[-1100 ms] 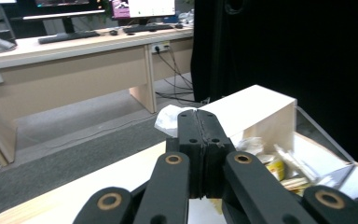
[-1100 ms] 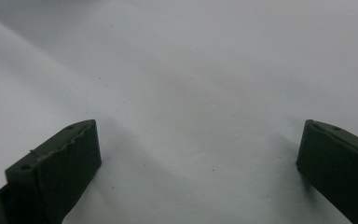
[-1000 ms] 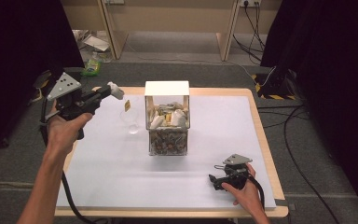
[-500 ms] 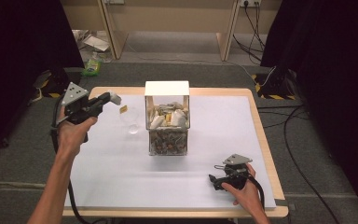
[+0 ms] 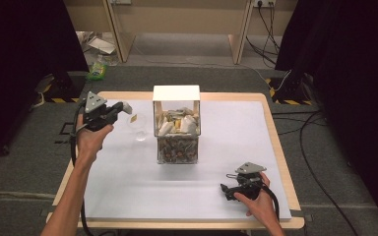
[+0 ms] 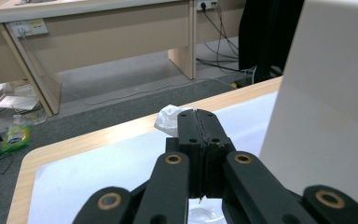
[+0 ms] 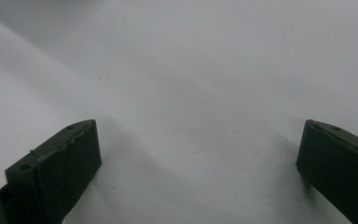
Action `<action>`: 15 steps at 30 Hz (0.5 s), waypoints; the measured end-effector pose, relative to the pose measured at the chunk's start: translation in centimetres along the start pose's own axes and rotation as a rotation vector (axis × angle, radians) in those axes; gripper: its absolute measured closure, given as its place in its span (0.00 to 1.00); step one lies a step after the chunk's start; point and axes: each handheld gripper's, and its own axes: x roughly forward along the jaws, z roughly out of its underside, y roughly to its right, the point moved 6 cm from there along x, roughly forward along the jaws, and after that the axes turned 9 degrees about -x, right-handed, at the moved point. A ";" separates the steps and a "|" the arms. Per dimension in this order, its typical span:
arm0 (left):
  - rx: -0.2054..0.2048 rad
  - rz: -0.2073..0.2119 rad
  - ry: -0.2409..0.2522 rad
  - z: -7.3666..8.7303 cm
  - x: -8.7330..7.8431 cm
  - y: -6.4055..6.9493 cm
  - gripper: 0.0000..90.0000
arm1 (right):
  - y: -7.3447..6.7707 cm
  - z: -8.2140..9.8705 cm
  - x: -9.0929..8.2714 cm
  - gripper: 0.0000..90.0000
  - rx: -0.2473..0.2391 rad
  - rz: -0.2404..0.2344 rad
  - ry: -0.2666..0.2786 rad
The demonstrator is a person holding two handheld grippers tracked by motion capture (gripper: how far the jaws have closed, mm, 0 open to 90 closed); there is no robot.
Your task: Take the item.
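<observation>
My left gripper (image 5: 123, 106) hovers at the table's left, shut on a small white tea bag (image 5: 127, 105); its yellowish tag (image 5: 134, 118) dangles on a thread just above a clear glass (image 5: 140, 131). In the left gripper view the jaws (image 6: 198, 115) are pressed together, the white bag (image 6: 167, 118) peeks out behind the tips, and the glass rim (image 6: 206, 215) lies below. A clear box (image 5: 176, 143) of packets with a raised white lid (image 5: 175, 93) stands mid-table. My right gripper (image 5: 228, 192) rests open on the white mat near the front right, its jaws (image 7: 198, 144) wide apart with nothing between them.
A white mat (image 5: 128, 191) covers the wooden table (image 5: 280, 147). The box's white side (image 6: 326, 93) rises close on the right in the left gripper view. Cables (image 5: 310, 142) and floor clutter (image 5: 98, 71) lie beyond the table's edges.
My left hand has come down and slightly nearer with the tea bag, bringing the tag lower over the glass. The right hand has stayed put.
</observation>
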 end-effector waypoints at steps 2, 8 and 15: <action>0.004 -0.010 -0.011 0.4 0.5 -0.1 0.98 | 0.0 0.0 0.0 0.00 0.000 0.000 0.000; 0.006 -0.025 -0.035 1.4 1.8 -0.3 0.98 | 0.0 0.0 0.0 0.00 0.000 0.000 0.000; 0.017 -0.039 -0.084 3.3 3.1 -0.3 0.98 | 0.0 0.0 0.0 0.00 -0.005 0.001 0.001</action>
